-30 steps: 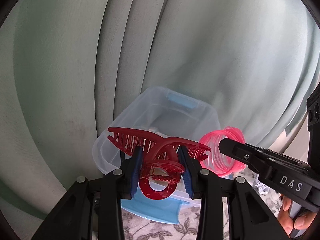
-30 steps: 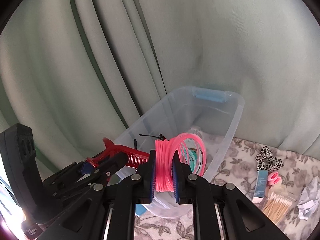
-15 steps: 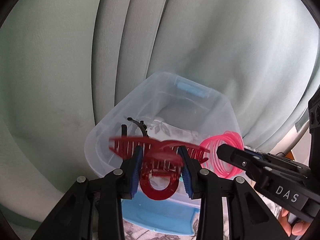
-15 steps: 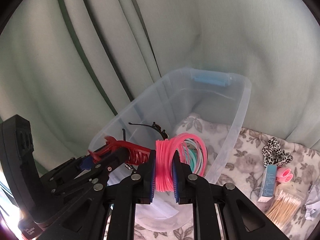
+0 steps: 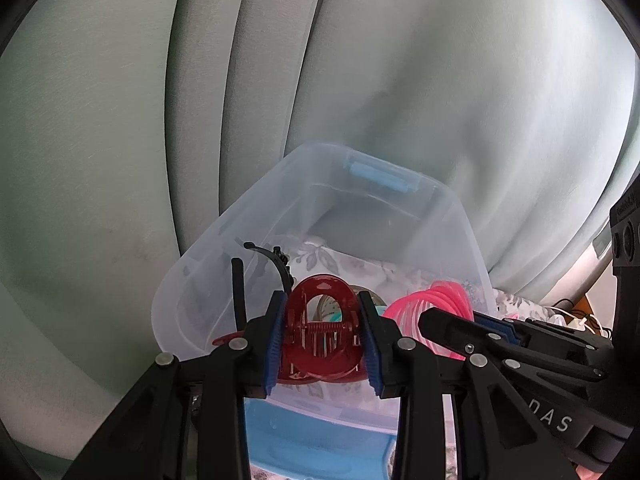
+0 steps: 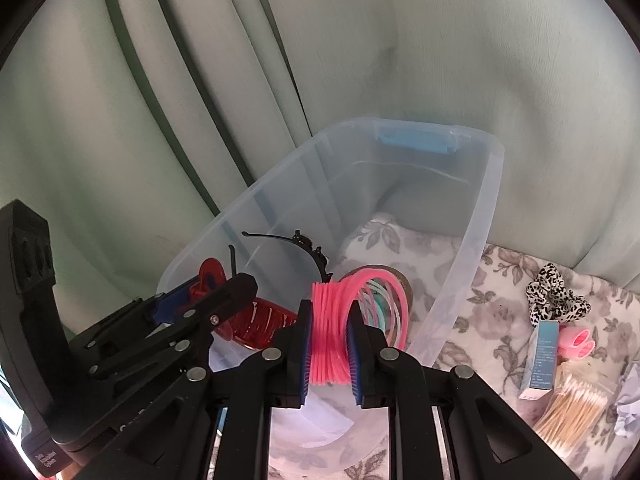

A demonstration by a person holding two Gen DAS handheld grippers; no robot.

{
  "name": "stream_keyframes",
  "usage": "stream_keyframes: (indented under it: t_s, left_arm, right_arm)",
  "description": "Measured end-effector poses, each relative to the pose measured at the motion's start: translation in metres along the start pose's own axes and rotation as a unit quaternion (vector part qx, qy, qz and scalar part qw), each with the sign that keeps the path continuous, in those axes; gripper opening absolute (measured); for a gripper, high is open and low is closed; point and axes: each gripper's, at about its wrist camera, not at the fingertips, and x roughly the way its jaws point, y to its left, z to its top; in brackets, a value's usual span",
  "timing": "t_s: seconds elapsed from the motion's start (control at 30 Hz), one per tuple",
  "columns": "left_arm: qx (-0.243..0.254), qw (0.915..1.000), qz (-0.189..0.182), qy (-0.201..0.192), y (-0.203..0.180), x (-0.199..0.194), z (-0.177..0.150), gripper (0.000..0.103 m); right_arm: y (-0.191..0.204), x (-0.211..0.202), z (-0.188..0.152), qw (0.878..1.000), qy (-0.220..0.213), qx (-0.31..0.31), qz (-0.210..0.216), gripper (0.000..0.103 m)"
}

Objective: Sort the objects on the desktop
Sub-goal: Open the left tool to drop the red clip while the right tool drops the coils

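Observation:
My left gripper (image 5: 322, 344) is shut on a dark red hair claw clip (image 5: 320, 356), held just over the near rim of a clear plastic bin (image 5: 452, 216). My right gripper (image 6: 330, 344) is shut on a bundle of pink and teal plastic bangles (image 6: 332, 320), also over the bin's near end (image 6: 480, 216). The bangles (image 5: 440, 300) and right gripper (image 5: 520, 340) show at right in the left wrist view. The clip (image 6: 256, 322) and left gripper (image 6: 224, 292) show at left in the right wrist view. A black headband (image 6: 304, 244) lies inside the bin.
A pale green curtain (image 6: 200, 80) hangs close behind the bin. On the floral cloth (image 6: 504, 280) right of the bin lie a leopard scrunchie (image 6: 556, 296), a small blue box (image 6: 542, 356), a pink item (image 6: 576, 342), cotton swabs (image 6: 576, 408) and crumpled paper (image 6: 628, 400).
Both grippers have moved forward and down over the bin. The red clip has tipped in the left jaws, its teeth now pointing down into the bin.

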Motion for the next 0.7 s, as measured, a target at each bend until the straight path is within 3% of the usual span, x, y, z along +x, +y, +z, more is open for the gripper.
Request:
stream_keyframes:
  t_s: [0.47, 0.7]
  left_arm:
    - [-0.01, 0.9999, 0.001, 0.004, 0.002, -0.005, -0.002, 0.038]
    - [-0.012, 0.9999, 0.003, -0.003, 0.0, -0.018, -0.003, 0.048]
  right_arm:
    - [0.008, -0.013, -0.001, 1.0, -0.005, -0.017, -0.013, 0.028]
    - [0.012, -0.027, -0.002, 1.0, -0.013, -0.02, -0.013, 0.029]
